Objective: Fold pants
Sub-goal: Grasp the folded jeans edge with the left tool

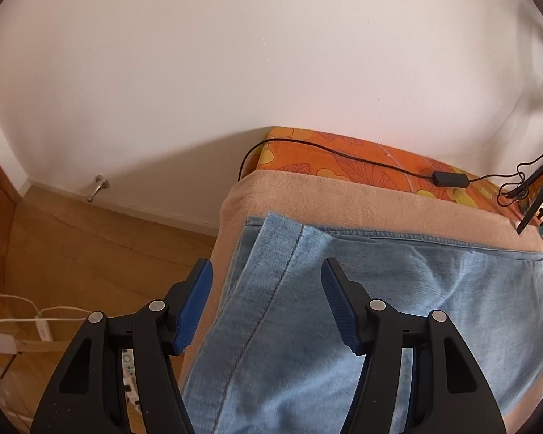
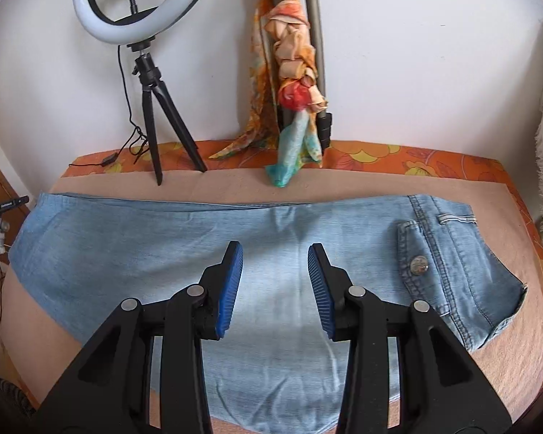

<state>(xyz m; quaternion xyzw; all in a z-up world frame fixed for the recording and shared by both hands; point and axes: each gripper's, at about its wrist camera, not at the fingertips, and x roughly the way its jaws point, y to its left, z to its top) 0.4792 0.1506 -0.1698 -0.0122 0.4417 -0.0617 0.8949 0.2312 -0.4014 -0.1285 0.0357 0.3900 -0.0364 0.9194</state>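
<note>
Pants: my light blue denim pants (image 2: 184,246) lie flat along the bed, lengthwise, parallel to the wall-side edge.
Waist end: in my right wrist view it sits toward the bed's right edge, with a back pocket (image 2: 416,253) and its metal button (image 2: 419,265) facing up.
Leg end: in my left wrist view the hem (image 1: 282,222) reaches the bed's left end, and one leg is folded back so a seamed strip lies slanting across the other.
Bed: a beige blanket (image 1: 344,195) covers it under the pants, and an orange flowered sheet (image 1: 344,155) shows as a band along the wall-side edge.
Left gripper: my left gripper (image 1: 266,289) is released, jaws well apart, poised over the folded leg near the bed's left edge; the pads touch no cloth.
Right gripper: my right gripper (image 2: 275,275) is released too, jaws parted with nothing between them, above the middle of the pants.
Far edge, right view: a ring light (image 2: 141,3) on a small black tripod (image 2: 159,123) stands on the wall-side strip; beside it a patterned scarf (image 2: 289,83) hangs on a grey stand (image 2: 316,54) and trails onto the blanket.
Far edge, left view: a black cable (image 1: 344,153) with a small adapter (image 1: 449,177) runs over the orange sheet.
Floor: wooden boards (image 1: 90,246) lie beyond the bed's left end.
</note>
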